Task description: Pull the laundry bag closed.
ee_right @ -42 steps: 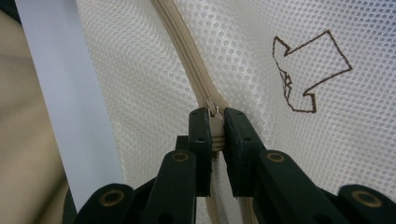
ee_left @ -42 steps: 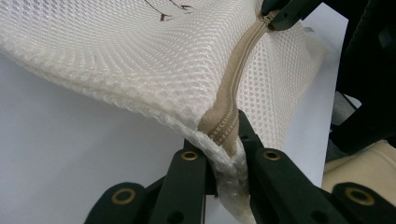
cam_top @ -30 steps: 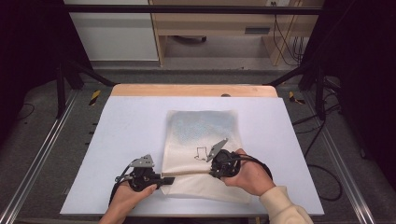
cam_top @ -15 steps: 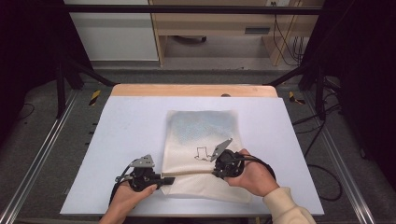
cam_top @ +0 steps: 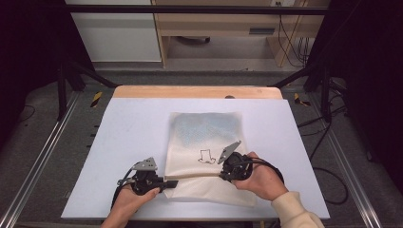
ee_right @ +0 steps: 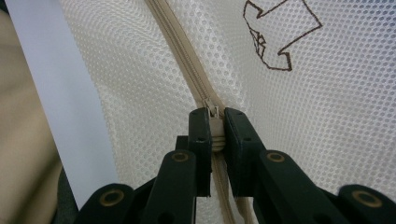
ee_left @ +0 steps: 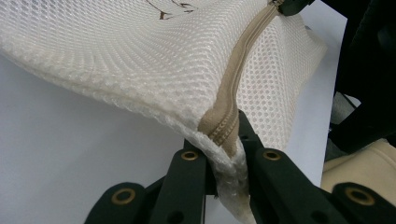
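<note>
The mesh bag (cam_top: 204,156) lay on the tabletop (cam_top: 133,137). The left gripper (ee_left: 223,154) clamped its zipper (ee_left: 233,88) end; the right gripper (ee_right: 215,128) pinched the zipper pull (ee_right: 214,122), mostly hidden between the jaws.

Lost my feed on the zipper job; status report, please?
Left gripper shut on mesh bag at zipper end. Right gripper shut on zipper pull. Bag on table; nothing in the way.
</note>
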Demonstrator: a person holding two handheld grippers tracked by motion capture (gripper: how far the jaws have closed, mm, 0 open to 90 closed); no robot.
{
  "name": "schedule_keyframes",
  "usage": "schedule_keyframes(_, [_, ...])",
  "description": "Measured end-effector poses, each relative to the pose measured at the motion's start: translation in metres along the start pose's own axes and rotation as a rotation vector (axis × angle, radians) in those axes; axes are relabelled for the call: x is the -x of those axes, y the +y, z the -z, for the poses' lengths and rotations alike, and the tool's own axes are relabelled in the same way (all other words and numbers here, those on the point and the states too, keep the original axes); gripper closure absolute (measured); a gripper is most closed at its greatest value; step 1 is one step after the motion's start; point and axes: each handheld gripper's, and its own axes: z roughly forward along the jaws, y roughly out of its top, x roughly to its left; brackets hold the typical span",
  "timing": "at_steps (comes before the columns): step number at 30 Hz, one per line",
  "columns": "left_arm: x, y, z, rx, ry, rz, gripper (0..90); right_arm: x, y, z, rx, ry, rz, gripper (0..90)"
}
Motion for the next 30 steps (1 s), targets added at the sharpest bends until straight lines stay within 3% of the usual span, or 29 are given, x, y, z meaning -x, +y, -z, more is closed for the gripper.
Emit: schedule_keyframes(30, [0.001, 0.000, 0.000, -0.002, -0.002, -0.005, 85.1, 0.005, -0.014, 0.009, 0.001, -0.017, -0.021, 81.9])
